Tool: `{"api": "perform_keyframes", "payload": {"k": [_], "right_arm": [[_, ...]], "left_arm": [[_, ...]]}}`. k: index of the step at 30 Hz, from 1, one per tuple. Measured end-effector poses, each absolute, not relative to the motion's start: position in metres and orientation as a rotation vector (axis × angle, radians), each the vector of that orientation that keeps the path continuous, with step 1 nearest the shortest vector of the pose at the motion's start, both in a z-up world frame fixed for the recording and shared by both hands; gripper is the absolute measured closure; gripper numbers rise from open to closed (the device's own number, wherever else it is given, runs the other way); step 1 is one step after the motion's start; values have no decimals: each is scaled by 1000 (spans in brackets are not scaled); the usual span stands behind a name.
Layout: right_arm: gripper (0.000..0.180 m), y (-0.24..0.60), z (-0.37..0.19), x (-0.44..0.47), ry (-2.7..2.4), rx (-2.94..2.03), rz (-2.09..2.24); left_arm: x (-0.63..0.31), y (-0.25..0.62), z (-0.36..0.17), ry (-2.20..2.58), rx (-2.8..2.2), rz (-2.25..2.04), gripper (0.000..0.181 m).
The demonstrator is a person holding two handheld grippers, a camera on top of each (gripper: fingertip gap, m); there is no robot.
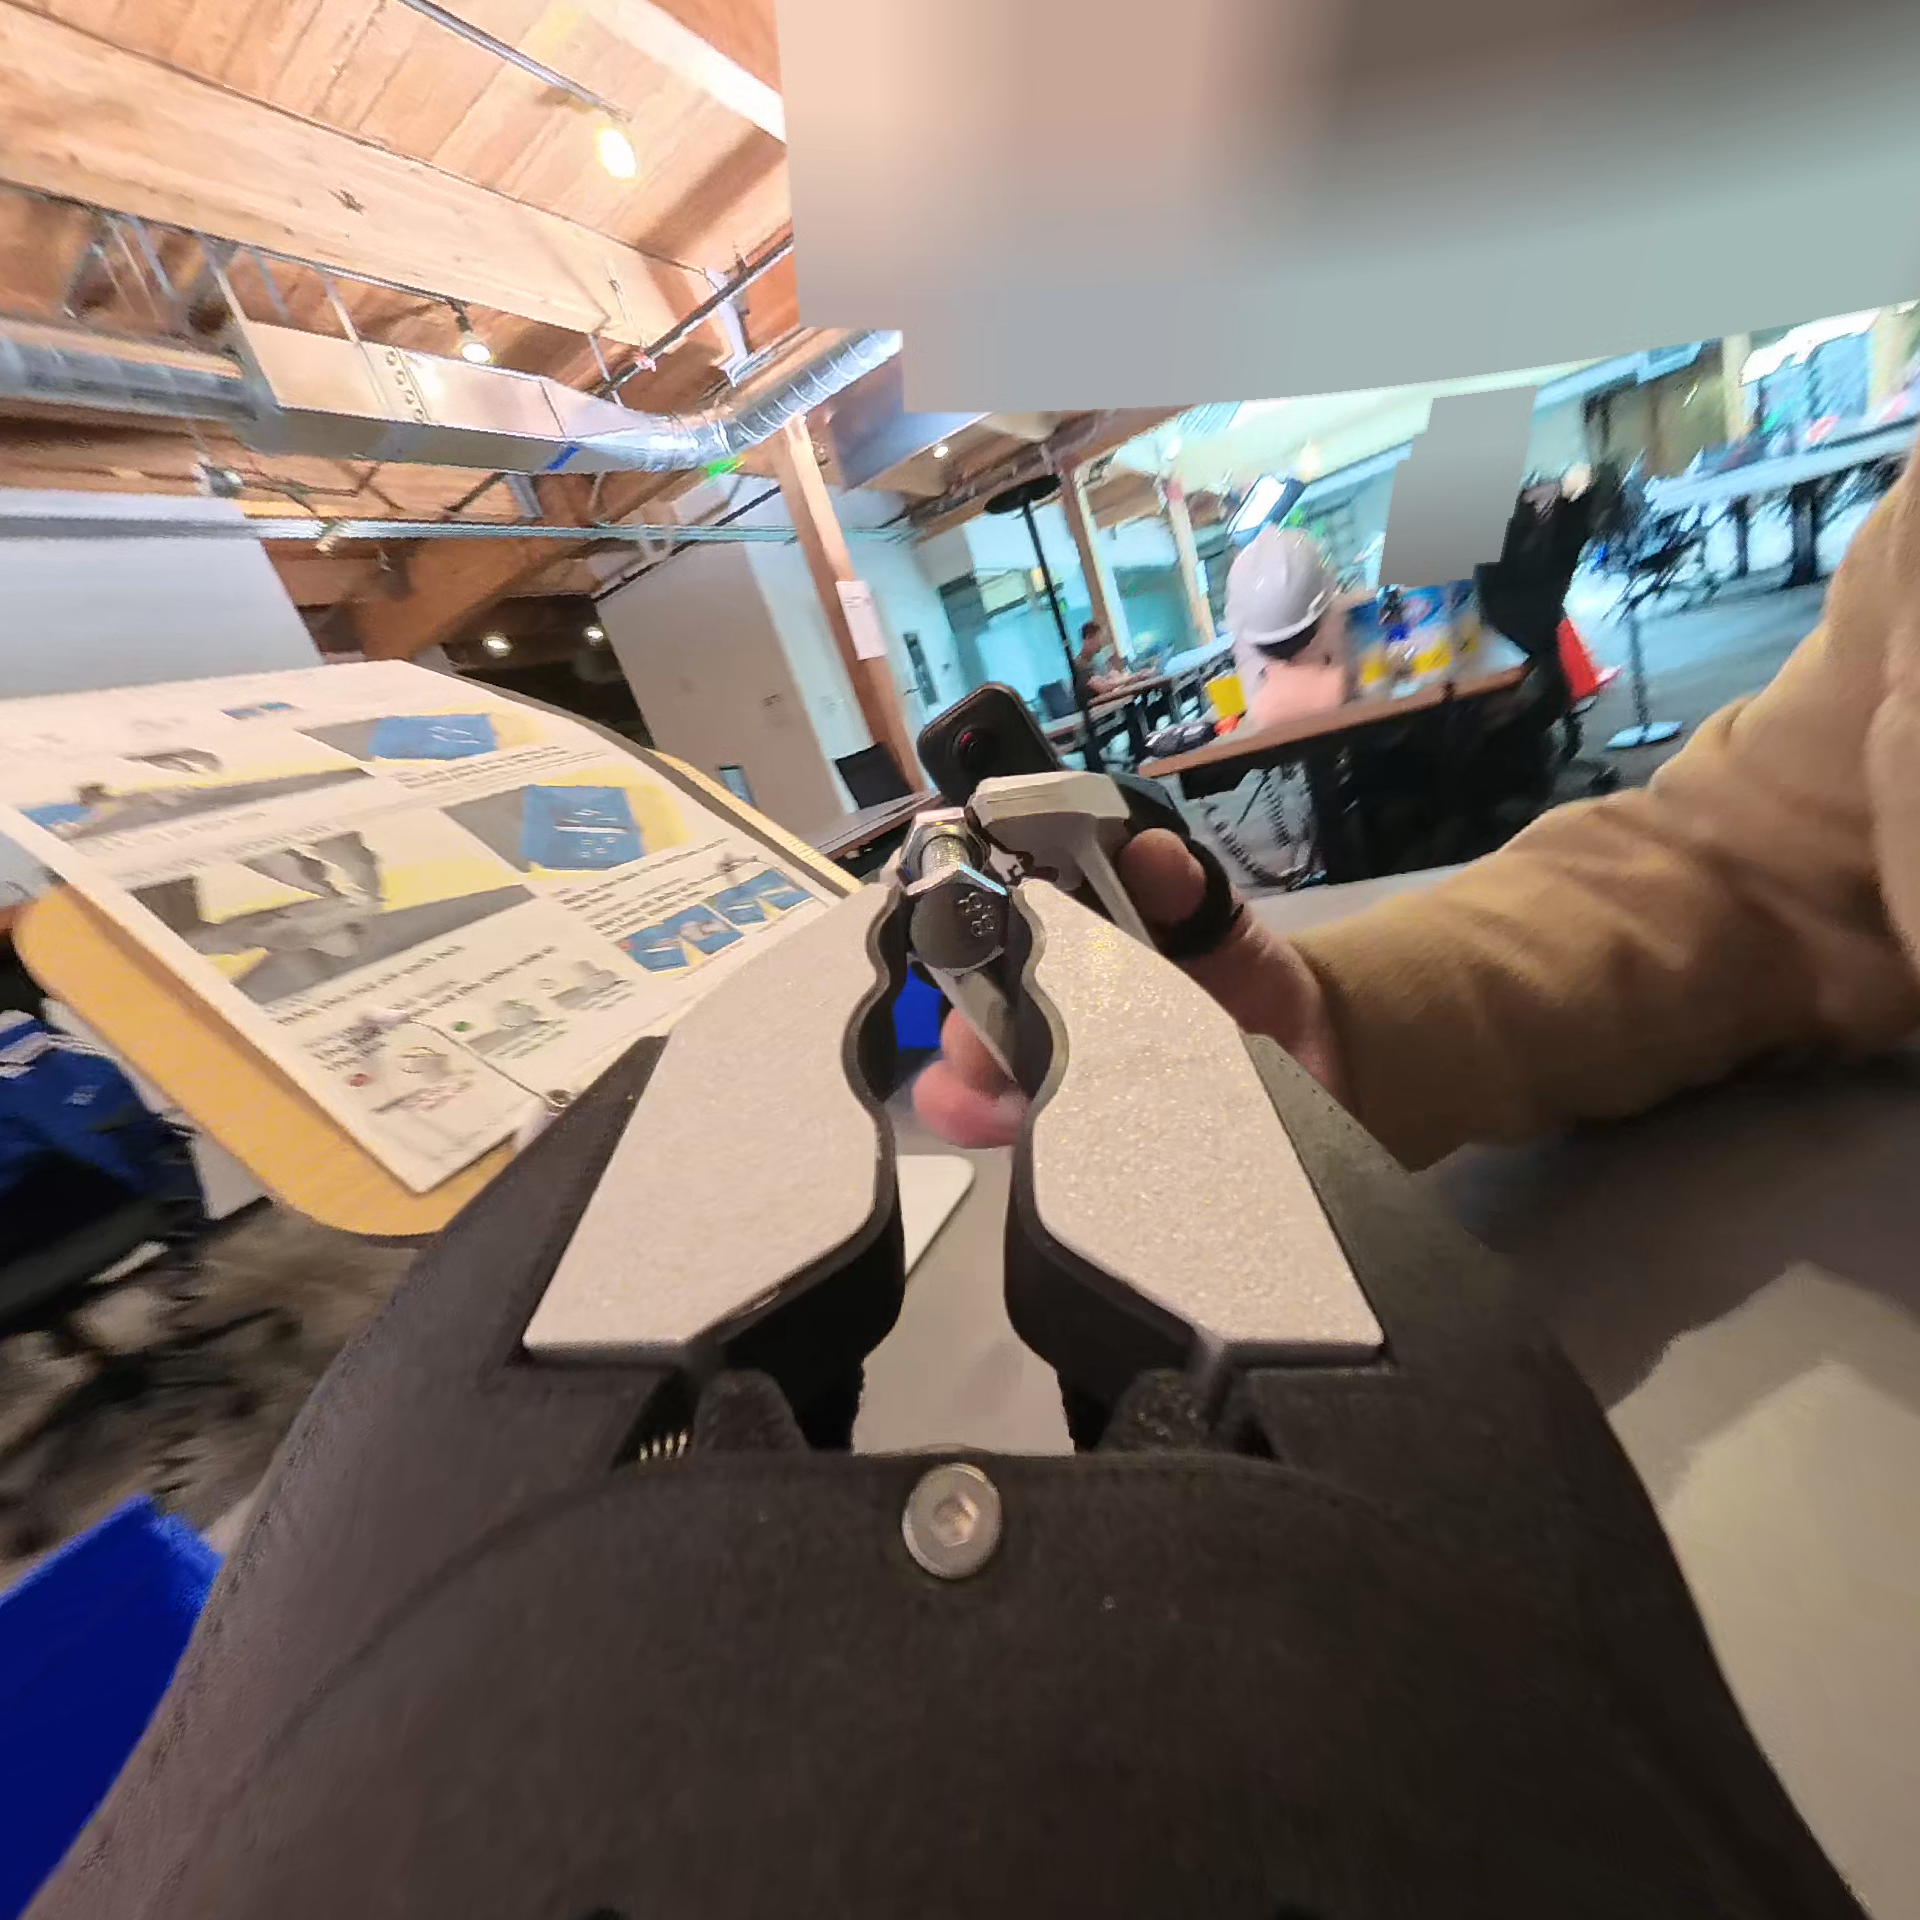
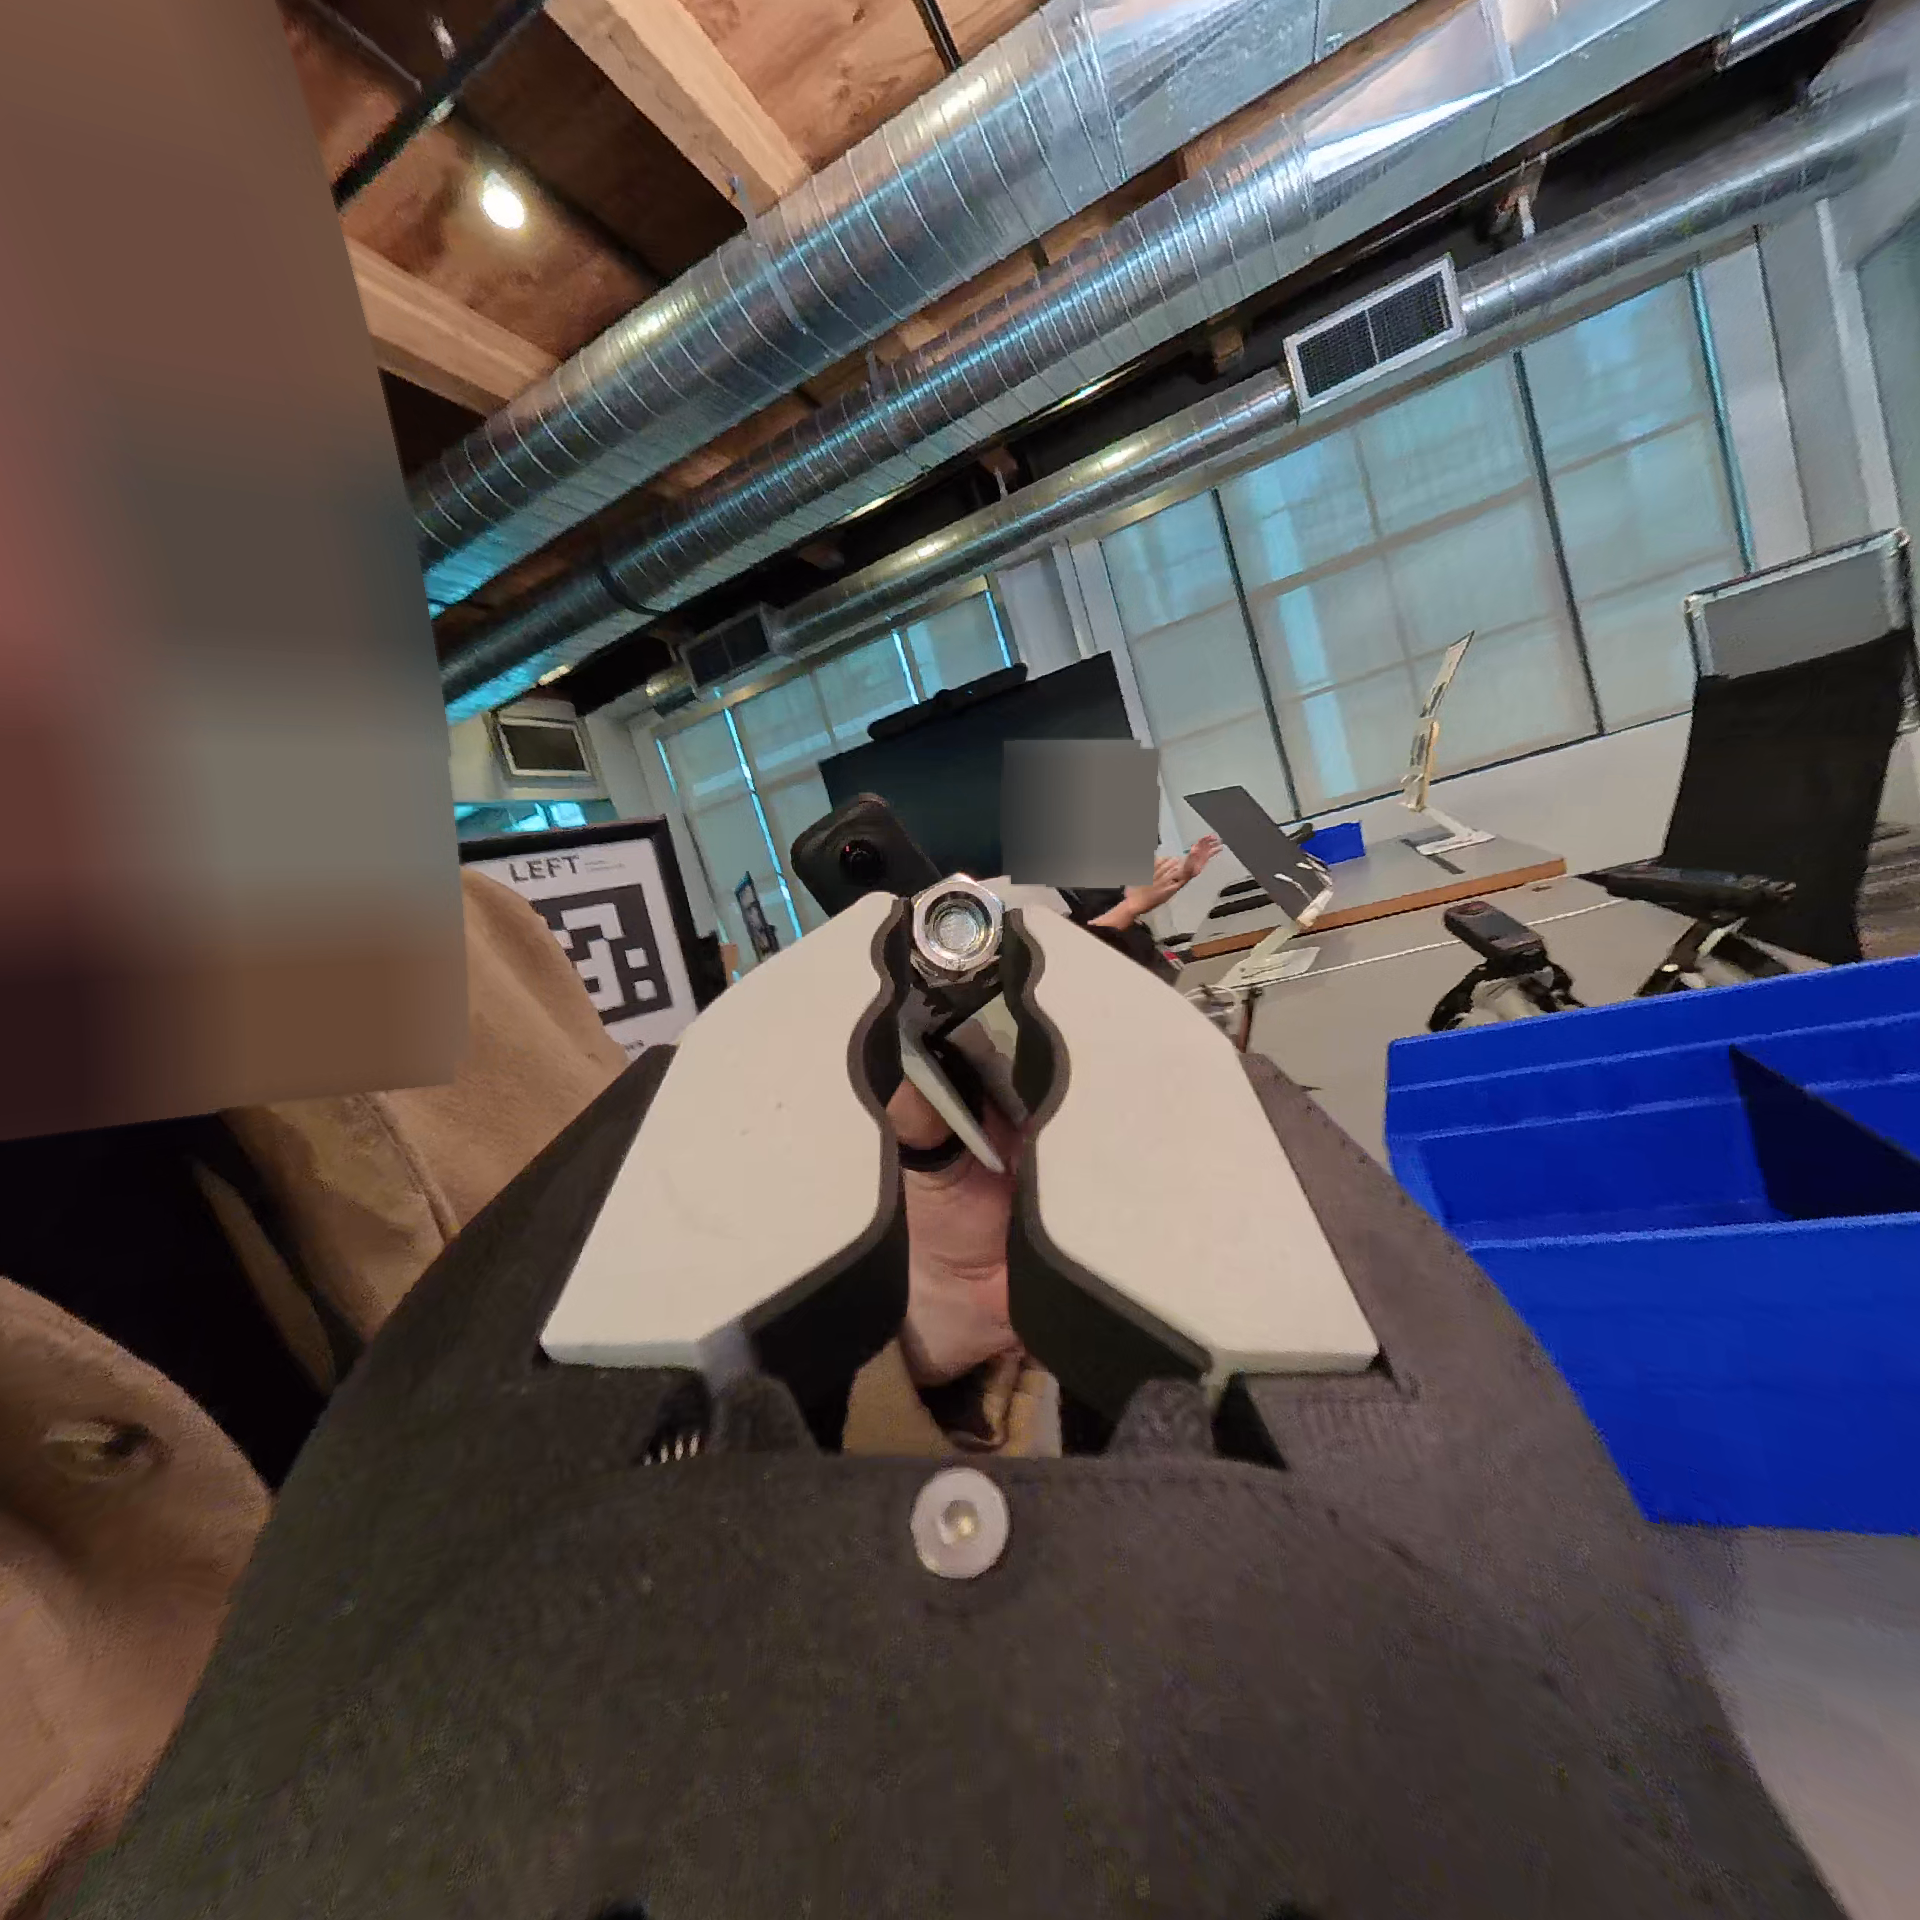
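Between left fingers (image 1: 1081, 997) bolt (image 1: 961, 914), right fingers (image 2: 748, 1039) gripping nut (image 2: 956, 928)

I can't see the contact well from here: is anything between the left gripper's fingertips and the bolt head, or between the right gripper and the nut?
Nothing visible. The left gripper closes directly on the bolt head, and the right gripper directly on the nut. The two grippers meet tip to tip.

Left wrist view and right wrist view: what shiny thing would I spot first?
A shiny bolt sits pinched at the tips of the left gripper, its hex head facing the camera. In the right wrist view, the right gripper clamps a silver nut at its tips. A bright blue bin stands on the right there.
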State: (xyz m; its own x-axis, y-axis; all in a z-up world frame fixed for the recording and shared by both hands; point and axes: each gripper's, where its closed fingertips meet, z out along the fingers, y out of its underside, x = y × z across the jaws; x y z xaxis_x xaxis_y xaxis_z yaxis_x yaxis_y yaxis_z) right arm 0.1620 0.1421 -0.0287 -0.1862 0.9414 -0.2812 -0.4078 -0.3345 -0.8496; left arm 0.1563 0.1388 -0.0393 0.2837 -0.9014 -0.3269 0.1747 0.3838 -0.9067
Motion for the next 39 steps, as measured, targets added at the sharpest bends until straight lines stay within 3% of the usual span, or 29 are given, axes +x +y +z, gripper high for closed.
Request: {"api": "perform_keyframes", "payload": {"k": [28,39], "right_arm": [[163,142,-35,158,-711,-1067,1902],[163,145,-50,147,-666,-1175,1991]], "left_arm": [[146,131,-44,1118,-847,-625,164],[135,133,-58,1346,-796,-254,164]]}}
